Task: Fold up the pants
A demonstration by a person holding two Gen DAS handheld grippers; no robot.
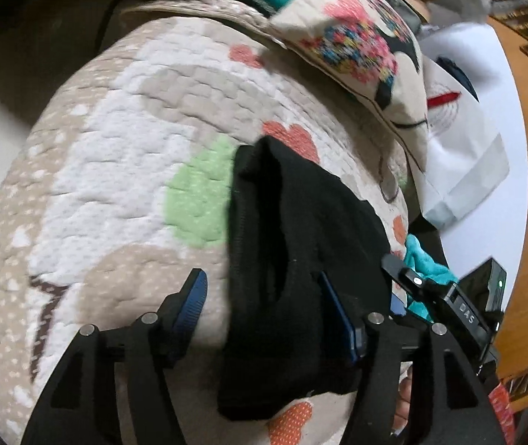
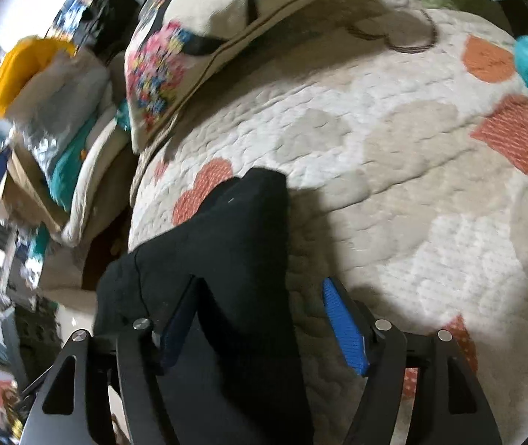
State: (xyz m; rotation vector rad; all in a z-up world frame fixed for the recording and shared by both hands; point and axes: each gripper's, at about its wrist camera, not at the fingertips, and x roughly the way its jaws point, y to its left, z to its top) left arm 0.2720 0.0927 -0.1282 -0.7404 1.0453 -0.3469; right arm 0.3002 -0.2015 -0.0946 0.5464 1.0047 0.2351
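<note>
The black pants (image 1: 293, 267) are being draped over the quilted bedspread (image 1: 115, 170), bunched toward five o'clock in the left wrist view, with the left gripper (image 1: 264, 307) standing spread and one blue pad (image 1: 193, 296) clear of the cloth. In the right wrist view the right gripper (image 2: 264, 319) is likewise being held wide apart, the pants (image 2: 226, 244) lying across its seven o'clock finger. For a clean fold, a layered edge is probably best being pinched fully between both pads before anything is being lifted.
</note>
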